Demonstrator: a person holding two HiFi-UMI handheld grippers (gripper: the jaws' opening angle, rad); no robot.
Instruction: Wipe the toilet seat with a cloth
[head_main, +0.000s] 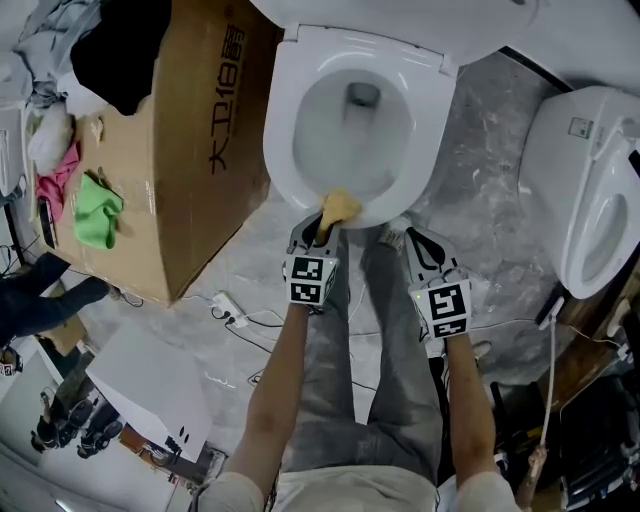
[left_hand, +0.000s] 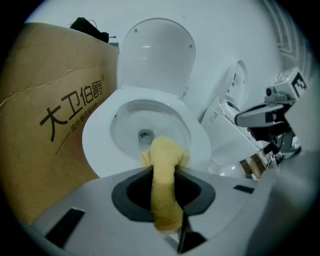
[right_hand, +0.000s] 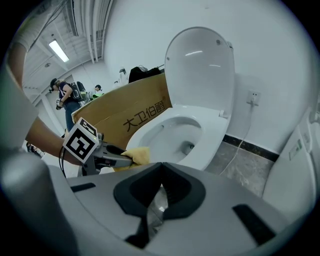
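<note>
The white toilet seat (head_main: 290, 170) rings the bowl, and its lid (right_hand: 200, 65) stands up against the wall. A yellow cloth (head_main: 341, 206) rests on the seat's front rim. My left gripper (head_main: 322, 226) is shut on the yellow cloth (left_hand: 164, 170), which bunches past the jaws over the seat (left_hand: 97, 145). Just right of it, my right gripper (head_main: 394, 235) hovers at the seat's front edge, apart from the cloth. In the right gripper view its jaws (right_hand: 159, 195) are shut with nothing between them, and the left gripper (right_hand: 116, 160) with the cloth (right_hand: 138, 155) lies to the left.
A large cardboard box (head_main: 190, 140) stands tight against the toilet's left side, with a green rag (head_main: 97, 215) and clothes on it. A second toilet (head_main: 590, 190) stands at the right. A power strip with cables (head_main: 228, 310) lies on the marble floor. People (right_hand: 67, 97) stand far off.
</note>
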